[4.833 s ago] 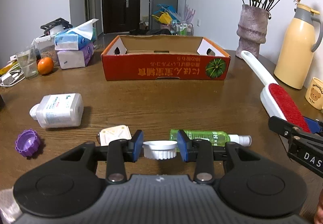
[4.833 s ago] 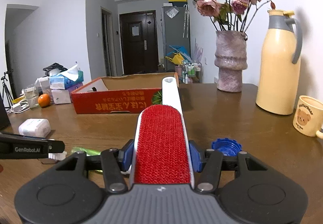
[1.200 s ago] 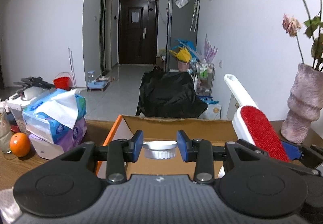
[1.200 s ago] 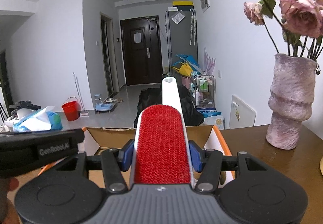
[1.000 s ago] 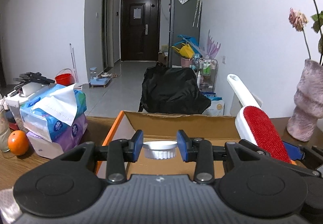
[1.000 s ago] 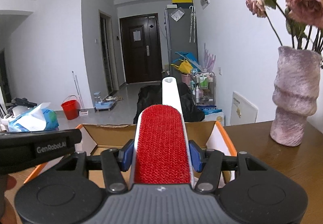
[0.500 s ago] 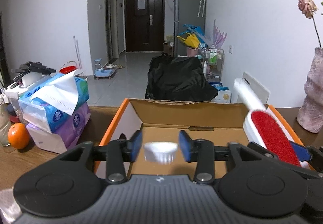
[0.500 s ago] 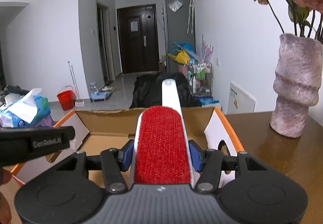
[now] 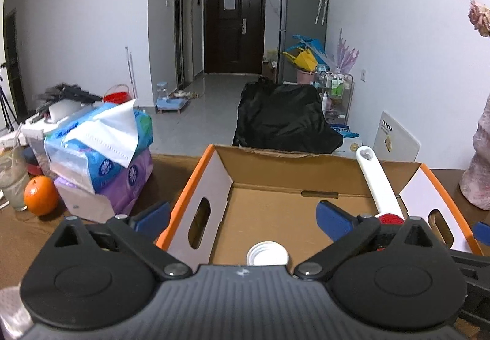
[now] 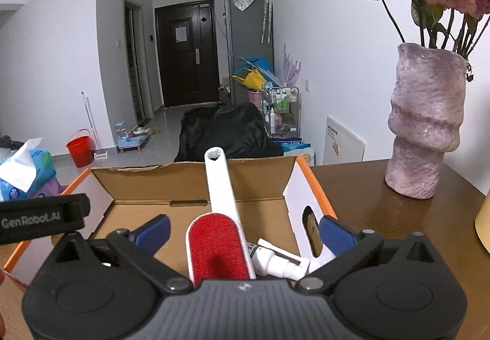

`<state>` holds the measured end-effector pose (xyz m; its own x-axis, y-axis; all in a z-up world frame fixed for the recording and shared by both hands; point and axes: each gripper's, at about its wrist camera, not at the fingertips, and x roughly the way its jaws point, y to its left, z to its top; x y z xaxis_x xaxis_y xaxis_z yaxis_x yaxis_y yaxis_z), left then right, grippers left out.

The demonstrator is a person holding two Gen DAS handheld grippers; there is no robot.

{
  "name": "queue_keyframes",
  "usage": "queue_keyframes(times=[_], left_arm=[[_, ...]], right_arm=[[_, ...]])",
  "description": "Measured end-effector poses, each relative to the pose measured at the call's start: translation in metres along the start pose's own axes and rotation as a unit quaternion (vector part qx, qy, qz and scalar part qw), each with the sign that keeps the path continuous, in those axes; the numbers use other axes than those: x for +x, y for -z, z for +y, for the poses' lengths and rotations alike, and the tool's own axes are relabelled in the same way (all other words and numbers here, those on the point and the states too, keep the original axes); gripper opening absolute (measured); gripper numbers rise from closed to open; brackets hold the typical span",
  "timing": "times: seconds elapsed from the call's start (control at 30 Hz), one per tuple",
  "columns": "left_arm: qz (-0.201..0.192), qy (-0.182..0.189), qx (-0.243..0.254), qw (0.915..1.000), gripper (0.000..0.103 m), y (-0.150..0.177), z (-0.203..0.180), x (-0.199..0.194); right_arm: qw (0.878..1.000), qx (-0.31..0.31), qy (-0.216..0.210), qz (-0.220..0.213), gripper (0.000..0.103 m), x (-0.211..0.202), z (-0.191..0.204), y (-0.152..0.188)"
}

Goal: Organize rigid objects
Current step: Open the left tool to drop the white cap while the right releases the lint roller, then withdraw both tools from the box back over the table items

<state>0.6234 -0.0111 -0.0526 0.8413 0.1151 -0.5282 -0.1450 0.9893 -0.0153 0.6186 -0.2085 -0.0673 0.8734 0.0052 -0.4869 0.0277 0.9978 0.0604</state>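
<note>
An open cardboard box with orange rims stands in front of both grippers. My left gripper hangs over its near left part; its jaws are opening wide and hold nothing. A white ribbed cap lies on the box floor below it, clear of both pads. My right gripper is over the box's right half, jaws also opening. The red lint brush lies loose in the box beneath them, its white handle leaning on the far wall. A white spray bottle lies beside the brush.
Stacked tissue packs, an orange and a glass stand left of the box. A pink vase with roses stands at the right on the brown table. A black bag sits behind the box.
Both grippers went from shut to wide open. The white cap dropped from the left gripper into the box. The lint brush fell from the right gripper into the box.
</note>
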Motion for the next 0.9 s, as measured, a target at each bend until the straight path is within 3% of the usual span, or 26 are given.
queue_keyframes(times=[0.5, 0.9], left_arm=[[0.004, -0.006, -0.01, 0.9999, 0.103, 0.007, 0.013, -0.018], [-0.019, 0.004, -0.007, 0.9998, 0.103, 0.013, 0.025, -0.062]], right_arm=[[1.0, -0.016, -0.005, -0.002, 0.103, -0.018, -0.003, 0.006], [0.999, -0.026, -0.02, -0.026, 0.103, -0.063, -0.01, 0.015]])
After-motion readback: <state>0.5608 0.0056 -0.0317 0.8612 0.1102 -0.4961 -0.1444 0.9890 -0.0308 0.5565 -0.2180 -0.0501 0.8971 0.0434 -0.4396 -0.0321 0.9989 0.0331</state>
